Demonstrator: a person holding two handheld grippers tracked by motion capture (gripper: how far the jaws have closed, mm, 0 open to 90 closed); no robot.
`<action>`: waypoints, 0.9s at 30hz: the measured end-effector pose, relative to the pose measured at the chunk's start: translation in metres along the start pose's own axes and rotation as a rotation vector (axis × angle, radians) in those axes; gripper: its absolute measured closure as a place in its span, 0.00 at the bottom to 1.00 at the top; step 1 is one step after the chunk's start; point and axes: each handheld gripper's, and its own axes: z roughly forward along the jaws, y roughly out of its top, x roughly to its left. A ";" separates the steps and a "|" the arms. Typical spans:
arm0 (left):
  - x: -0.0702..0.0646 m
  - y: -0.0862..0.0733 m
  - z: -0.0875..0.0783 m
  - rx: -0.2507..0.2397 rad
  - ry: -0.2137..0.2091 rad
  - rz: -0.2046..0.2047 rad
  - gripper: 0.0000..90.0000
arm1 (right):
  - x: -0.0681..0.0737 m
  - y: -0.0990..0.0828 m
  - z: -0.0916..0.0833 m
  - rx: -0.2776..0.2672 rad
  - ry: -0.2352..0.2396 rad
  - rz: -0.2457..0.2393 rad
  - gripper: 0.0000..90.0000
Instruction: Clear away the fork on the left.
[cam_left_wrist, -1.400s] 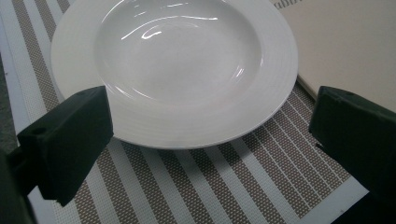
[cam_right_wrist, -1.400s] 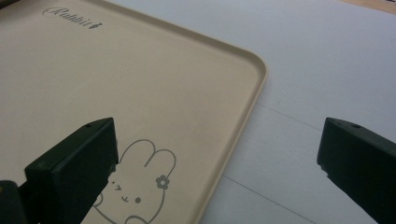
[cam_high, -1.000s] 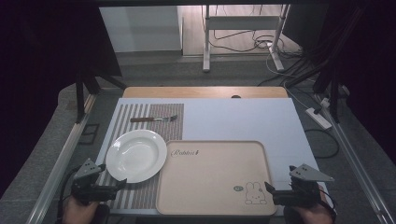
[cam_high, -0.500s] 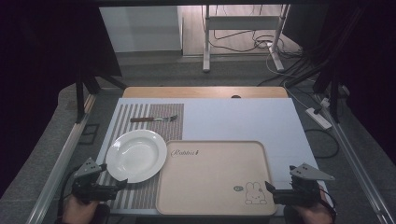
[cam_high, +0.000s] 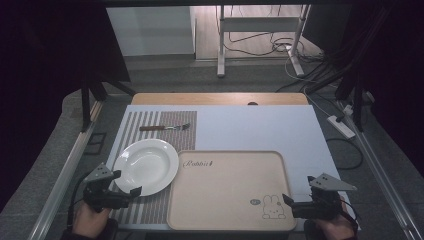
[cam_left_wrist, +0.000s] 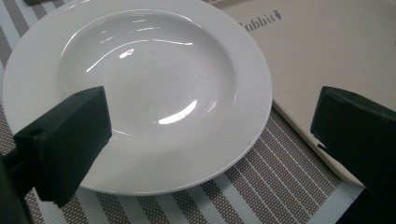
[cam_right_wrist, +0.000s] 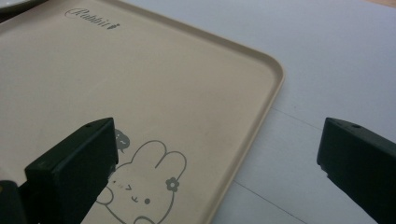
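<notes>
A white deep plate (cam_high: 145, 166) rests on a striped placemat (cam_high: 150, 212). Its right rim meets a beige tray (cam_high: 225, 195) printed with a rabbit (cam_high: 272, 207). A fork (cam_high: 165, 128) lies at the placemat's far end. My left gripper (cam_high: 126, 183) hovers open at the plate's near-left rim. In the left gripper view the plate (cam_left_wrist: 140, 84) sits between the spread jaws of that gripper (cam_left_wrist: 210, 135). My right gripper (cam_high: 298, 189) stands open at the tray's near-right corner. In the right gripper view that gripper (cam_right_wrist: 215, 154) straddles the tray's edge (cam_right_wrist: 261, 107) beside the rabbit (cam_right_wrist: 140, 182).
A pale table mat (cam_high: 260, 130) spreads behind and to the right of the tray. The wooden table edge (cam_high: 220, 98) runs along the back. Metal rails (cam_high: 65, 175) flank both sides. Cables and a power strip (cam_high: 341, 126) lie on the floor.
My left gripper has edged a little forward toward the plate. The right gripper, plate, tray and fork hold their places.
</notes>
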 end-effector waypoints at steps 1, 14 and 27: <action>0.001 0.000 0.001 -0.005 -0.003 -0.004 0.00 | 0.000 0.000 0.000 0.002 0.001 0.003 0.00; 0.011 0.016 0.020 0.024 -0.016 -0.016 0.00 | -0.002 0.000 0.000 0.006 0.000 0.023 0.00; 0.022 0.039 0.049 0.062 -0.003 0.041 0.00 | -0.002 0.000 0.001 0.012 -0.004 0.026 0.00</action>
